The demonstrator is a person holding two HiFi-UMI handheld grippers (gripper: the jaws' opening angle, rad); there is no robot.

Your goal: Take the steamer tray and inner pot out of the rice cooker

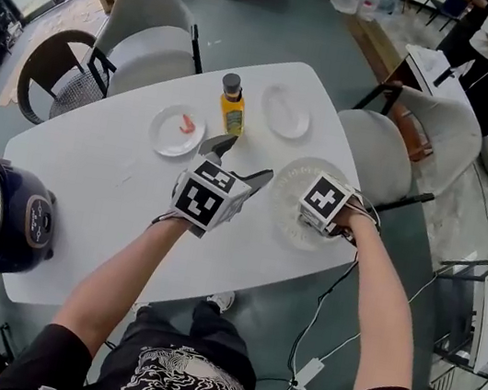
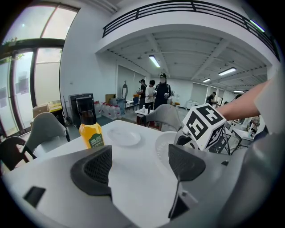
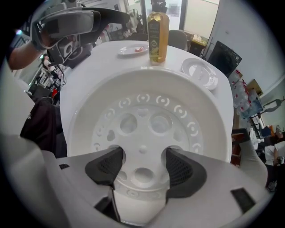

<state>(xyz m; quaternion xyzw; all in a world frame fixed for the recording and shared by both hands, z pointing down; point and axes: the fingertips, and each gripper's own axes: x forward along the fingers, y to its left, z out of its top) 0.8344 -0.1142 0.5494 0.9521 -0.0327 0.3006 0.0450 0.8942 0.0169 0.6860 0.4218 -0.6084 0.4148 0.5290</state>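
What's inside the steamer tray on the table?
Only the right tongs, jaws apart, gripping nothing, above the perforated floor of the steamer tray. Their body hides its near side.

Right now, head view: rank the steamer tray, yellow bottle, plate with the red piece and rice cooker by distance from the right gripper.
1. Steamer tray: directly under the right gripper, at the table's right.
2. Yellow bottle: up and left of it, mid-table.
3. Plate with the red piece: further left, past the bottle.
4. Rice cooker: farthest, at the table's left end.
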